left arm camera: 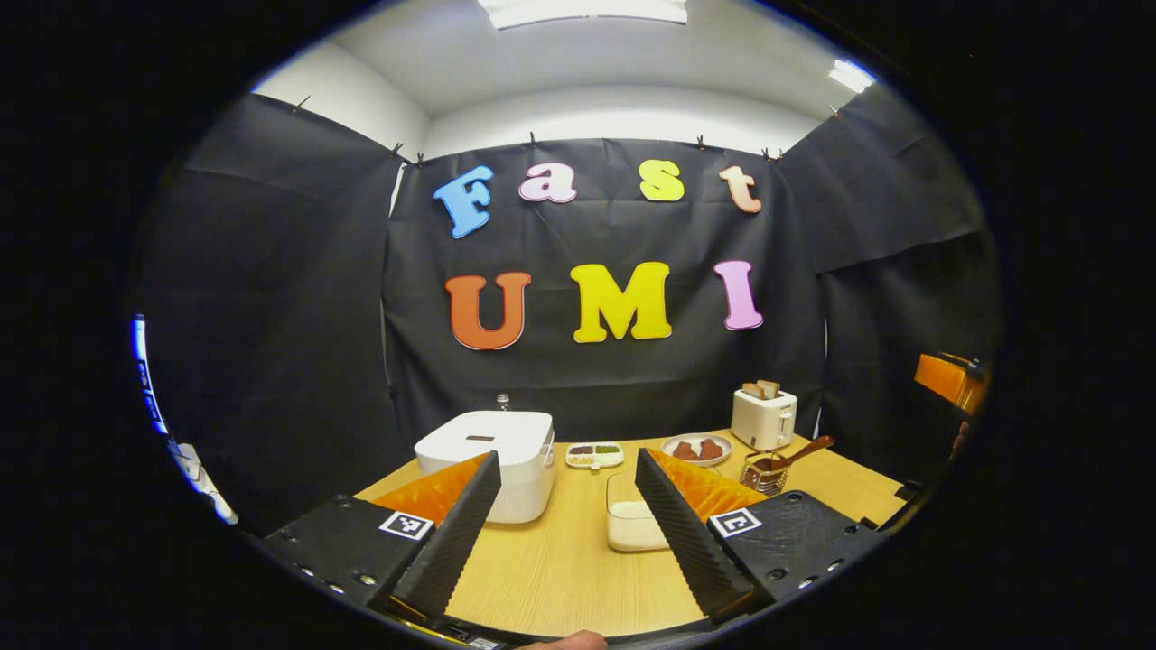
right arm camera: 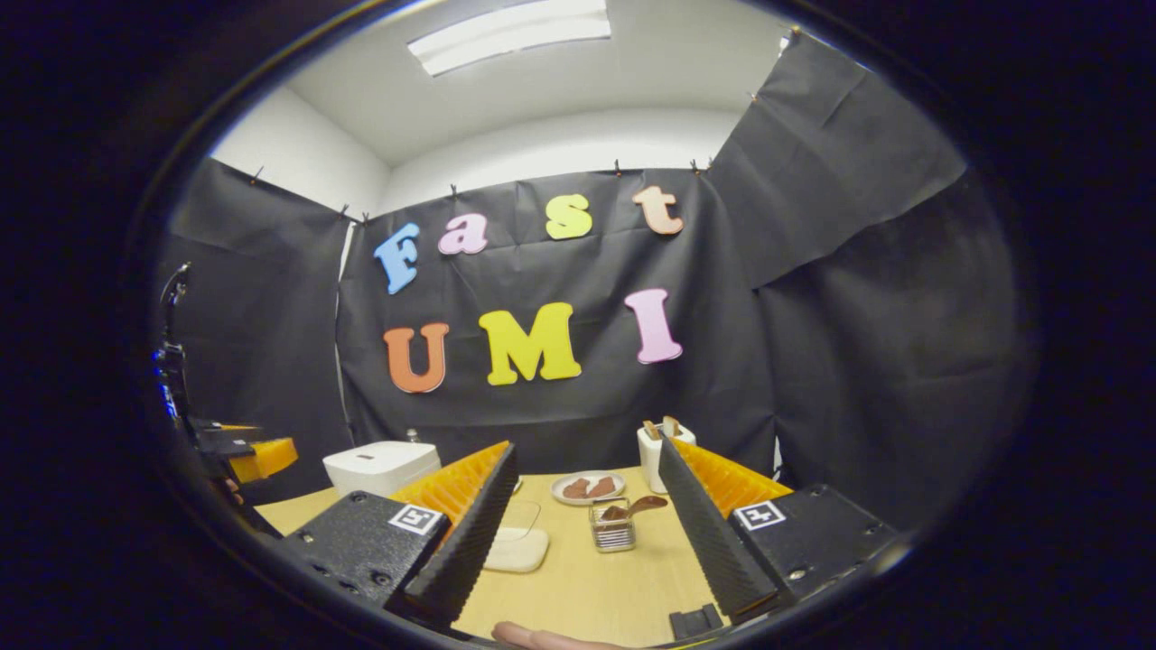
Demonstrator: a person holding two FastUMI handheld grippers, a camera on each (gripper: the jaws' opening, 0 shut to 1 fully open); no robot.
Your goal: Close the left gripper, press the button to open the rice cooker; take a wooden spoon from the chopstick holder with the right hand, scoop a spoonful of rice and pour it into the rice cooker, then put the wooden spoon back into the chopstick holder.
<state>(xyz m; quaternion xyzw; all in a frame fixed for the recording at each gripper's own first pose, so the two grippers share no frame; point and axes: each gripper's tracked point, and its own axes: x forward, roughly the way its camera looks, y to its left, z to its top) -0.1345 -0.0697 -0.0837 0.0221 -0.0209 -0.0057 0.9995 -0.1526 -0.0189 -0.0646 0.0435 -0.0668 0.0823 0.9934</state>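
Note:
The white rice cooker (left arm camera: pixel 492 460) stands shut at the back left of the wooden table (left arm camera: pixel 560 569). My left gripper (left arm camera: pixel 565 460) hangs open over the table's near edge, nothing between its fingers, the cooker just behind its left finger. A clear box of rice (left arm camera: pixel 632 522) sits mid-table. To its right a wire chopstick holder (left arm camera: pixel 763 474) holds the wooden spoon (left arm camera: pixel 804 450). My right gripper (right arm camera: pixel 586 449) is open and empty, well short of the chopstick holder (right arm camera: pixel 614 528) and the spoon (right arm camera: pixel 639 506). The rice cooker (right arm camera: pixel 379 465) and rice box (right arm camera: pixel 515 542) lie to its left.
A white toaster (left arm camera: pixel 763 417) with bread stands at the back right, beside a plate (left arm camera: pixel 695 449) of brown food. A small white dish (left arm camera: pixel 594 453) of condiments sits behind the rice box. Black cloth walls close in the table. A fingertip shows at the lower edge of each view.

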